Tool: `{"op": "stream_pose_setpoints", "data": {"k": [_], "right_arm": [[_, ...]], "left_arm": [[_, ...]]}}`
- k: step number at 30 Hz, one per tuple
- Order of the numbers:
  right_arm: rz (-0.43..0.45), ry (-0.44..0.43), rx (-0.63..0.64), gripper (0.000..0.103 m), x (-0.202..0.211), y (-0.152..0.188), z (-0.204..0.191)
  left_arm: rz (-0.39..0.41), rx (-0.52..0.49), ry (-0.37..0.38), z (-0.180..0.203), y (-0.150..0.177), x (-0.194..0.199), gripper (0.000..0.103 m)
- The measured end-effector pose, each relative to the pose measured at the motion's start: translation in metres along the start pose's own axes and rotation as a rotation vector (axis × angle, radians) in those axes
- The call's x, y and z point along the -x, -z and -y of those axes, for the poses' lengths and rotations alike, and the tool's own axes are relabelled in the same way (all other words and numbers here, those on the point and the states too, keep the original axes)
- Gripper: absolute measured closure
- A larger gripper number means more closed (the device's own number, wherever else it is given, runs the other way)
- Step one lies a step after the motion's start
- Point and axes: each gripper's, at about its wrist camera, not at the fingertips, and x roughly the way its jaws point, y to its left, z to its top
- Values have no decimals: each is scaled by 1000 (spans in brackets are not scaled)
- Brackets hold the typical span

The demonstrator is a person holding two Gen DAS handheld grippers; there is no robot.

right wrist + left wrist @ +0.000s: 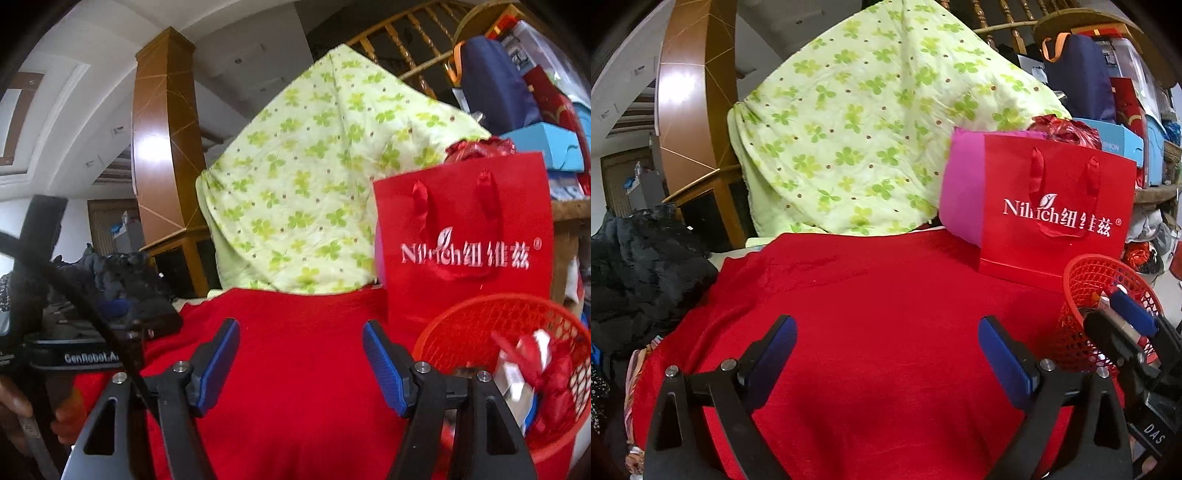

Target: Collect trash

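Now the red basket (pixel 513 373) holds some trash; the red cloth (pixel 871 317) beside it looks clean. Left gripper (pixel 886 354) and right gripper (pixel 301 363) fingers stand open, holding nothing.

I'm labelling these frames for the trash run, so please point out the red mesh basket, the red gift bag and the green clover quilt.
red mesh basket (pixel 480 332): right wrist view, inner mesh wall.
red gift bag (pixel 1060 229): left wrist view, printed front face.
green clover quilt (pixel 857 140): left wrist view, middle of the draped cloth.
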Motion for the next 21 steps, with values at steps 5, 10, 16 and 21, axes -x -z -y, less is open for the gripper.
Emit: {"op": "stream_pose_setpoints", "data": {"k": [5, 10, 16, 21], "right_arm": [[-45, 35, 13, 30, 4, -3, -17], [-36, 64, 76, 30, 15, -13, -39], [-40, 97, 143, 30, 27, -23, -70], [-63, 152, 176, 30, 36, -30, -86]], "left_arm": [[9, 28, -4, -19, 6, 9, 5], [17, 68, 3, -39, 11, 20, 5], [40, 76, 4, -53, 16, 40, 5], [71, 85, 3, -61, 17, 61, 5]]}}
